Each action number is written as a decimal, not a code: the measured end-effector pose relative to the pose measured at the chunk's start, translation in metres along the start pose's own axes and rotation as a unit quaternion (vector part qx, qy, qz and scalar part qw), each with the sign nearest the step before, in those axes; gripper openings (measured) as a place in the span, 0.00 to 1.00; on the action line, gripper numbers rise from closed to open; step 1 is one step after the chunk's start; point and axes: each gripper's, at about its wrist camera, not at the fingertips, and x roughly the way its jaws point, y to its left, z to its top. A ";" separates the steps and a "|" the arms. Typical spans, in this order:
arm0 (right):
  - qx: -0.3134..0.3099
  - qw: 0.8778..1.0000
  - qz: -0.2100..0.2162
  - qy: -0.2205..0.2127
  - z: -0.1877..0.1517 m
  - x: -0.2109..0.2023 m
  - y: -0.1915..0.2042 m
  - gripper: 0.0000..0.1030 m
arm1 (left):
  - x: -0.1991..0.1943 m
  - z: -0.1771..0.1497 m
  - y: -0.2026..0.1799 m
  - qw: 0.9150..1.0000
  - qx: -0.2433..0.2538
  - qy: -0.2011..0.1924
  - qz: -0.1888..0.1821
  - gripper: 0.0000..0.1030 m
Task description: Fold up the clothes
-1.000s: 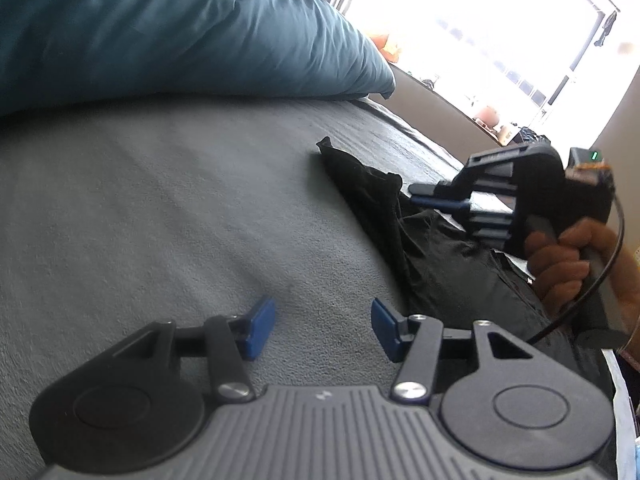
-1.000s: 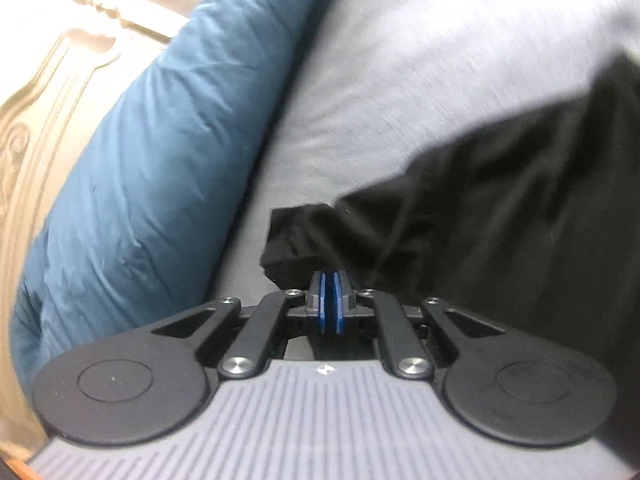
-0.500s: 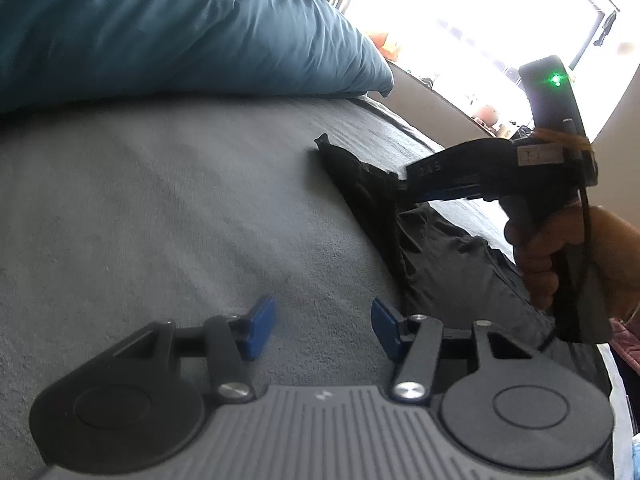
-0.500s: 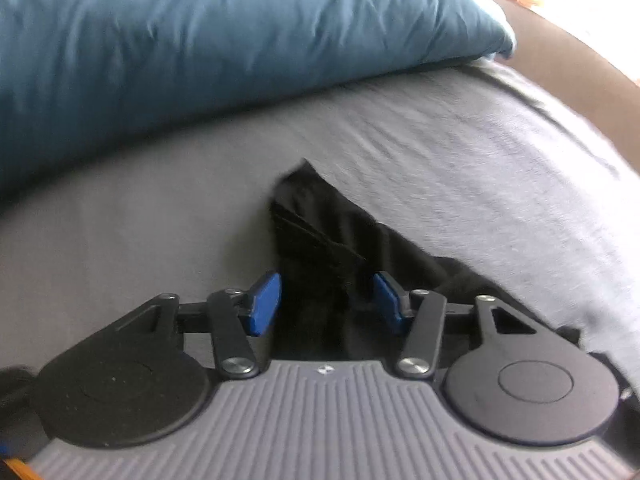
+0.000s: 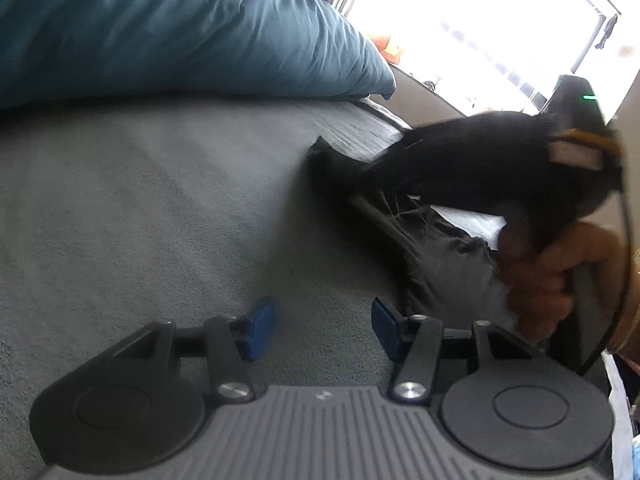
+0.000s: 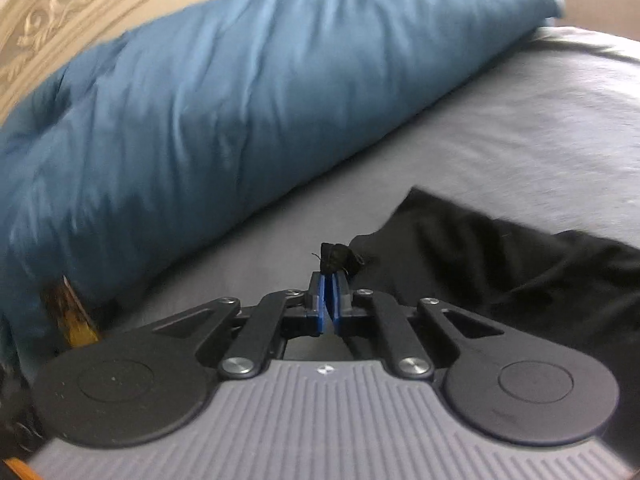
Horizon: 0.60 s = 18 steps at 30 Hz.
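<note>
Black fabric is what I've got in my right gripper [image 6: 329, 280]: pads pressed together on a small bunched tip of the black garment [image 6: 500, 256], which pokes out just past the blue pads. Gripper angles downward toward the bed [image 6: 520, 120]. Rest of the garment trails off to the right on the grey sheet, near the blue pillow [image 6: 240, 100].

From the left wrist view, my right hand [image 5: 560, 276] is wrapped around the gripper handle at the right edge, green light on top of the unit. That gripper body is motion-blurred, so I can't make out its pads from this side. Garment hangs below it in folds down to the sheet; one corner [image 5: 320, 152] lies flat toward the pillow.

Left gripper [image 5: 324, 326] is spread, nothing between the pads, tilted downward over bare grey sheet just left of the garment's edge.

Hard to read: window behind is blown out white. Garment's far right side is cut off by the frame in both views. A yellowish object [image 6: 72, 316] at lower left of the right view, can't tell what.
</note>
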 end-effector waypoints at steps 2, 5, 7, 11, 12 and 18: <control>0.004 0.999 0.005 0.054 -0.008 0.025 -0.002 0.08 | 0.000 0.000 -0.001 1.000 0.004 -0.001 0.000 0.53; 0.001 0.997 0.010 0.080 -0.014 0.043 -0.003 0.12 | 0.000 0.000 -0.003 1.000 0.009 -0.006 -0.005 0.53; 0.020 0.997 0.036 0.063 -0.007 0.031 -0.007 0.20 | 0.000 0.004 -0.005 1.000 0.012 -0.014 -0.013 0.53; 0.035 0.999 0.037 -0.001 0.016 -0.009 -0.022 0.24 | 0.007 0.019 -0.014 0.999 0.014 -0.028 -0.037 0.53; 0.040 0.999 0.023 -0.016 0.021 -0.020 -0.028 0.24 | 0.009 0.023 -0.017 0.998 0.014 -0.031 -0.046 0.53; 0.069 0.989 -0.118 -0.057 0.044 -0.053 -0.065 0.25 | 0.064 0.050 -0.035 0.998 0.035 -0.019 -0.050 0.54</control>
